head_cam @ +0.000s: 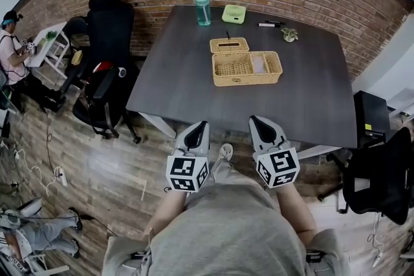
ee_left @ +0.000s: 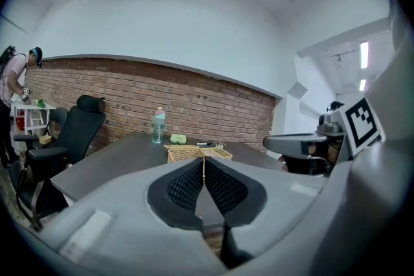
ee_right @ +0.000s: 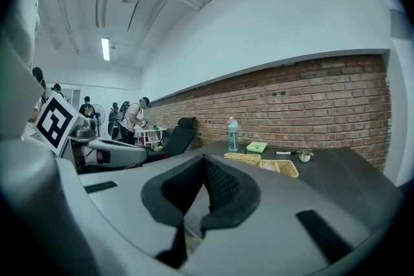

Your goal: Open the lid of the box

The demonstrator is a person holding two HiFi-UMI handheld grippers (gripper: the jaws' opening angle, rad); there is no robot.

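1. Box point(head_cam: 246, 80): an open wicker box near the middle of the dark bench point(head_cam: 304, 100). It is rectangular, with its long side facing the person.
2. Lid point(head_cam: 229, 45): a flat wicker panel lying off the box, on the bench just behind the box's rear left corner. No view shows whether the two touch.
3. Left claw point(head_cam: 202, 125): jaws pressed together on nothing. It is held in front of the bench's near edge, well apart from the box, which lies ahead of it and to its right.
4. Right claw point(head_cam: 256, 119): jaws likewise pressed together and empty. Its tip is at the near edge of the bench, with the box almost straight ahead and well apart.
5. Head view only: the layout from above. A teal bottle point(head_cam: 202, 5), a green pad point(head_cam: 233, 13), a marker point(head_cam: 268, 24) and a small plant point(head_cam: 289, 34) stand along the far side, beyond the lid. The person's two feet on the wooden floor point(head_cam: 97, 171) are also seen.
6. Left gripper view: the closed left claw point(ee_left: 204, 163) has the box point(ee_left: 181, 155) showing just above its tips. The other gripper's marker cube point(ee_left: 362, 123) appears at the right.
7. Right gripper view: the closed right claw point(ee_right: 204, 161) points left of the box point(ee_right: 279, 168) and lid point(ee_right: 242, 156), which appear side-on. Only this view shows a group of people point(ee_right: 132, 116) standing at the far left.
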